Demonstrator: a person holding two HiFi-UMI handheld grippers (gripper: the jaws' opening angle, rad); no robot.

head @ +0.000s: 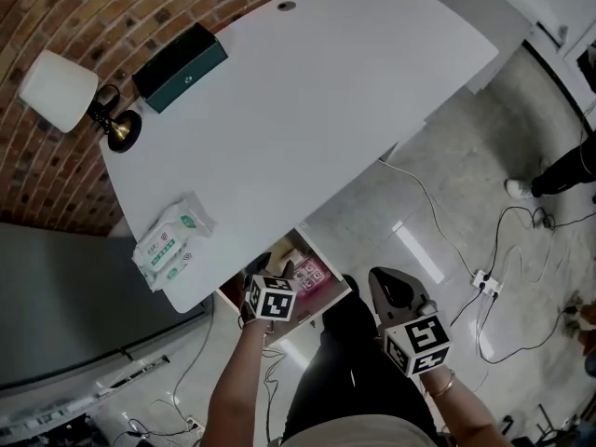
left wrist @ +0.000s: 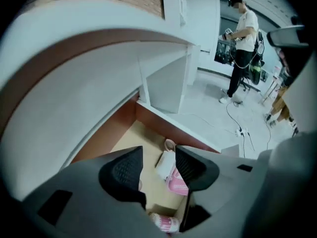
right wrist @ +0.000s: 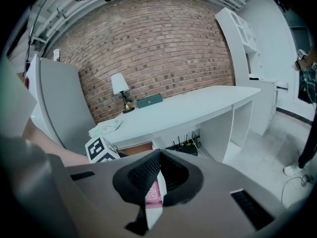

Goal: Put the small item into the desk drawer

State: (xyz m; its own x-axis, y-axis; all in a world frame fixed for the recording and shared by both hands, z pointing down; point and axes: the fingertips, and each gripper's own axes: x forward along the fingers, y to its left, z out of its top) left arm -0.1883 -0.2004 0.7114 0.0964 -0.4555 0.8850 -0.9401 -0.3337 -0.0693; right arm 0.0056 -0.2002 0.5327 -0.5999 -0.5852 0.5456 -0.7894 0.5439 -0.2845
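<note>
Right tongs (right wrist: 158, 175) clamped on thin pink packet (right wrist: 153, 195), likely light and floppy, best pinched at its edge; left tongs (left wrist: 158, 166) apart over drawer (left wrist: 130, 141).

Office-like workspace, white desk (head: 307, 110), brick wall (head: 56, 17), table lamp (head: 60, 91), cables (head: 503, 240) across bare floor (head: 447, 156)

1. The drawer (head: 328, 302) stands pulled out from under the table's (head: 307, 110) front edge, near its left corner. It has a pale tan bottom, reddish-brown inner walls and a white rim.
2. A flat pink packet (left wrist: 177, 183) lies on the drawer's bottom towards its right wall, partly under a white packet (left wrist: 165, 163).
3. A small pale roll (left wrist: 170, 144) lies just beyond them, near the far wall.
4. A thin pink-and-white packet (right wrist: 154, 196) stands on edge, clamped between the right tongs (right wrist: 158, 165), away from the drawer.
</note>
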